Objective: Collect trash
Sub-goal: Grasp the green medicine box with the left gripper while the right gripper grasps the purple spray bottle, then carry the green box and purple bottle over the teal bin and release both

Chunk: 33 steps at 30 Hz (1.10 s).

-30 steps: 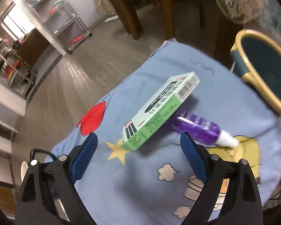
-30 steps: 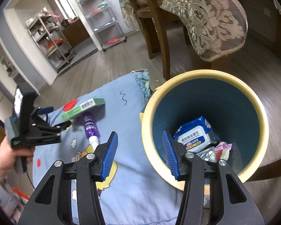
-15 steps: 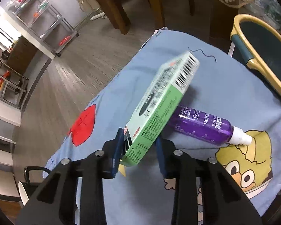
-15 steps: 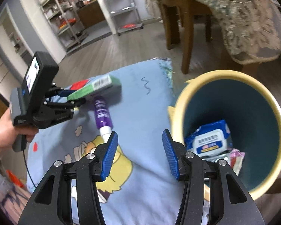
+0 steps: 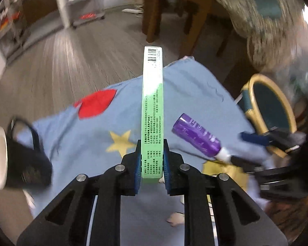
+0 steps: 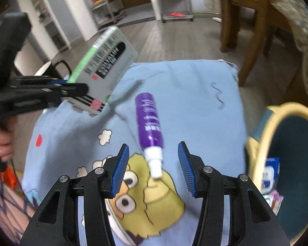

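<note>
Here the left gripper [image 5: 152, 165] pinches a flat green carton [image 5: 152, 110] by its near end; its jaws have just been closing and now press on both broad sides. The carton is long and thin, with a green edge carrying small printed text and a barcode at the far end. It is held clear above the blue cartoon-printed cloth [image 5: 76, 135]. The right wrist view shows what the left does not: the carton's broad grey-white face with a bold black label and red and black stripes near the gripped end, and the hand [image 6: 2, 141] that carries the left gripper. The right gripper [image 6: 153, 164] has its jaws spread, pinching nothing. Between them, lower on the cloth, lies the white nozzle of a purple bottle [image 6: 148, 121], resting on its side beside a yellow cartoon figure. To the right stands a yellow-rimmed bin [image 6: 262, 139] with a dark teal inside, holding a blue and white packet [image 6: 271, 172]. Only the left wrist view shows a black mug [image 5: 18, 160] on its side at the cloth's left edge.
</note>
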Tool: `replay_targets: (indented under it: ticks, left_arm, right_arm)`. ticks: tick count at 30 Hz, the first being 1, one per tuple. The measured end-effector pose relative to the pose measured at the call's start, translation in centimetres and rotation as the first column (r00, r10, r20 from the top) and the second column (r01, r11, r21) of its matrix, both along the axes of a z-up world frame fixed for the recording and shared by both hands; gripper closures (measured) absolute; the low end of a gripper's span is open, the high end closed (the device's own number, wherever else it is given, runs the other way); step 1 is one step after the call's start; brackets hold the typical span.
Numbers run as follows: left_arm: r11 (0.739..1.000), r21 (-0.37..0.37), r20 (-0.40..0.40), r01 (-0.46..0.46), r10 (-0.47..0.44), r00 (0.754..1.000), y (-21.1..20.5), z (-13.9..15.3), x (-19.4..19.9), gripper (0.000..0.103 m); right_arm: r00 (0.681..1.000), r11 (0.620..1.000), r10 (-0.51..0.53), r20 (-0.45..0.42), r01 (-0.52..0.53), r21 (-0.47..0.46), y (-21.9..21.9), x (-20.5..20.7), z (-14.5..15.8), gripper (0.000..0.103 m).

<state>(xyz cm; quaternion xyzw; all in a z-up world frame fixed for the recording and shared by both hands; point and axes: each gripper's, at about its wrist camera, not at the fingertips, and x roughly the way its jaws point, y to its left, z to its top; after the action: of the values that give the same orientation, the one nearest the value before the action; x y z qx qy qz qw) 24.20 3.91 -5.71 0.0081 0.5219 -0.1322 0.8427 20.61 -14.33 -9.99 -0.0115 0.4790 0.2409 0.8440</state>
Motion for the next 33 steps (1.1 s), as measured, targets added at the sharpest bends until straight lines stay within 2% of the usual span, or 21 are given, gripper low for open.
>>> replay_targets:
  ticks: [4, 8, 9, 10, 12, 18, 22, 33]
  left_arm:
    - [0.986, -0.144, -0.007, -0.08, 0.079, 0.997, 2.1, 1.4, -1.9, 0.086]
    - [0.951, -0.27, -0.015, -0.15, 0.151, 0.988, 3.6, 2.2, -3.7, 0.086]
    - [0.942, -0.296, -0.015, -0.161, 0.164, 0.986, 3.7, 2.3, -4.4, 0.086]
    - [0.935, -0.311, -0.014, -0.169, 0.173, 0.985, 3.8, 2.5, -4.8, 0.086]
    - [0.927, -0.329, -0.013, -0.18, 0.186, 0.983, 3.8, 2.8, -5.5, 0.086]
    - [0.917, -0.339, -0.014, -0.21, 0.218, 0.976, 4.1, 3.2, -6.1, 0.086]
    - [0.921, -0.333, -0.017, -0.203, 0.209, 0.978, 3.3, 3.2, -6.6, 0.086]
    - [0.939, -0.311, 0.019, -0.143, 0.157, 0.987, 0.1, 4.0, -8.2, 0.086]
  right_arm:
    - [0.999, 0.998, 0.046, 0.005, -0.046, -0.045, 1.8, 1.3, -0.7, 0.052]
    - [0.997, 0.992, 0.077, 0.005, -0.076, -0.096, 3.2, 2.1, -1.8, 0.052]
    - [0.997, 0.992, 0.08, 0.004, -0.079, -0.102, 3.4, 2.3, -2.1, 0.054]
    - [0.996, 0.991, 0.084, 0.001, -0.084, -0.107, 3.6, 2.4, -2.4, 0.06]
    - [0.996, 0.989, 0.084, -0.006, -0.084, -0.118, 3.8, 2.6, -2.8, 0.069]
    - [0.998, 0.994, 0.064, 0.002, -0.064, -0.086, 3.0, 2.2, -2.3, 0.07]
    - [0.999, 0.998, 0.04, 0.011, -0.039, -0.046, 1.9, 1.5, -1.5, 0.07]
    - [0.995, 0.996, -0.057, 0.077, 0.052, 0.067, -3.1, -2.7, 3.9, 0.07]
